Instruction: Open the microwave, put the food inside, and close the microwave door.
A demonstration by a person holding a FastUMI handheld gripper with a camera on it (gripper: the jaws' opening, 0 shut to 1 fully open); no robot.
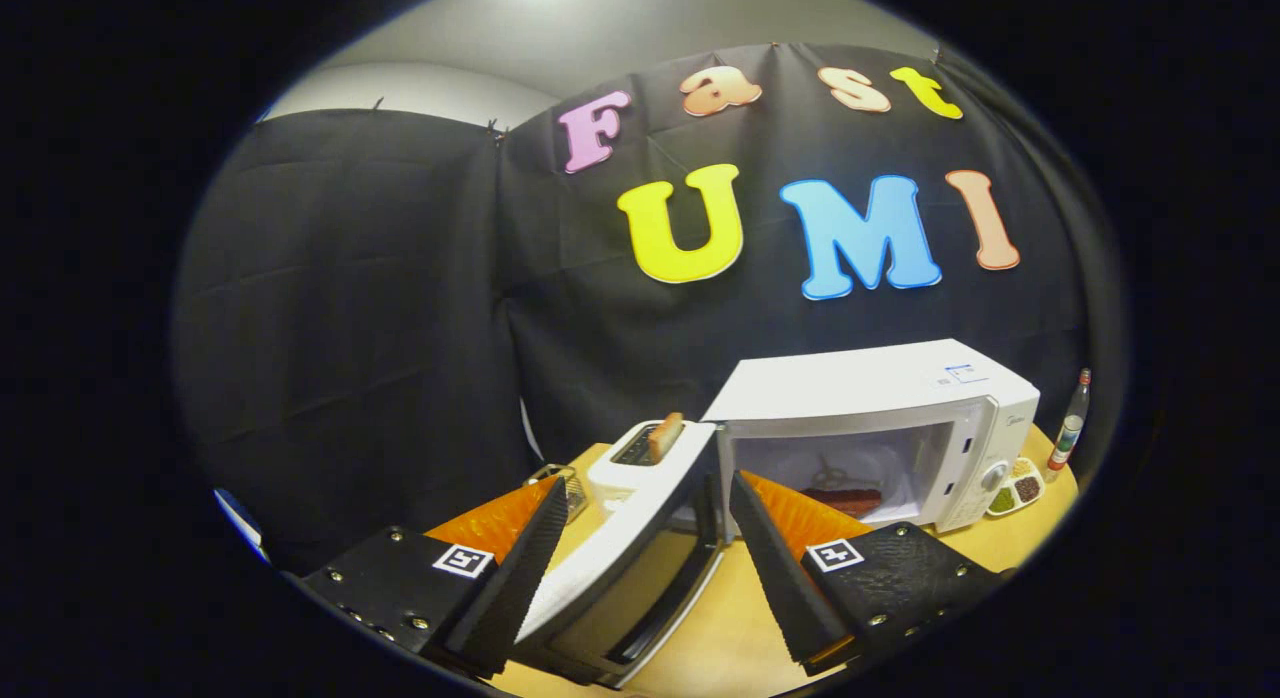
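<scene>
A white microwave (870, 388) stands on the wooden table (720, 628) beyond the fingers. Its door (620, 568) is swung wide open toward me, and the door's free end lies between the two fingers. My gripper (650, 483) is open, one finger on each side of the door. The left finger sits close against the door's white outer face, and the right one stands just off its inner edge. A dark reddish piece of food (845, 500) lies inside the lit cavity, on the microwave floor.
A white toaster (625, 468) with a slice of toast (665, 436) stands left of the microwave, just behind the open door. A small divided dish (1020, 483) and a bottle (1070, 428) sit to the microwave's right. Black cloth walls close the back.
</scene>
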